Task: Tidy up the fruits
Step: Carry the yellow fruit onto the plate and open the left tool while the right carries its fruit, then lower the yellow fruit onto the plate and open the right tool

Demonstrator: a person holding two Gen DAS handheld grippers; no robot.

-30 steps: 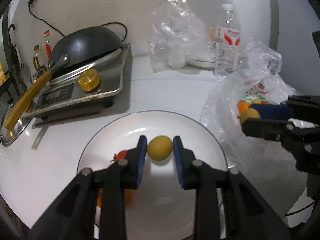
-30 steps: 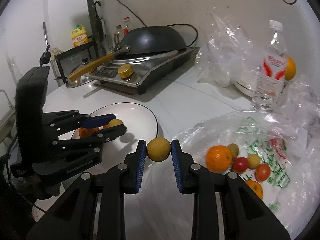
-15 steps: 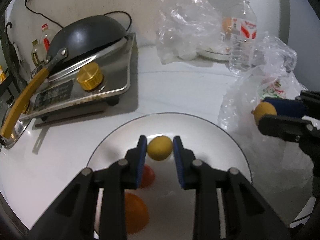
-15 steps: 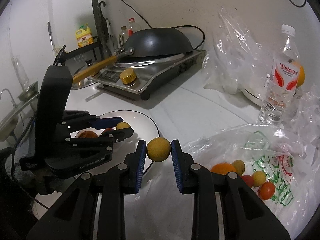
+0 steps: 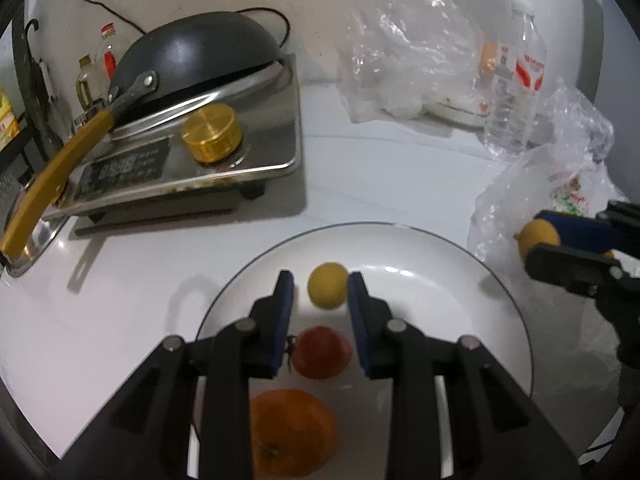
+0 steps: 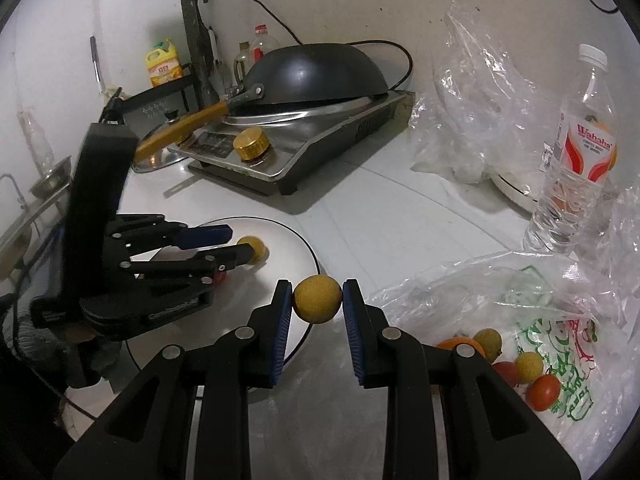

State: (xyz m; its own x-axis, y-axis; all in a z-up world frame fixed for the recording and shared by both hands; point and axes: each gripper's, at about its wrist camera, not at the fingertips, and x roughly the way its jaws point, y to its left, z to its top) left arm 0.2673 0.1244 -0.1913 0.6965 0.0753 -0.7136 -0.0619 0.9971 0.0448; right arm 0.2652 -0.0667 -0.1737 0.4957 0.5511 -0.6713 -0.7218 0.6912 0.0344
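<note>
Left wrist view: my left tongs (image 5: pixel 320 292) have parted, freeing the yellow fruit (image 5: pixel 327 285) between them onto the plate (image 5: pixel 460 280); my right tongs (image 6: pixel 316 300) stay clamped on the next fruit (image 6: pixel 317 299), to follow

Each camera sat on its own gripper, looking forward and steeply down along the fingers. The left wrist view hung close over the white plate (image 5: pixel 472 252), facing the induction cooker (image 5: pixel 224 168) at the wall. The right wrist view faced that cooker from farther right; both shared the plate and water bottle (image 6: pixel 572 160).
</note>
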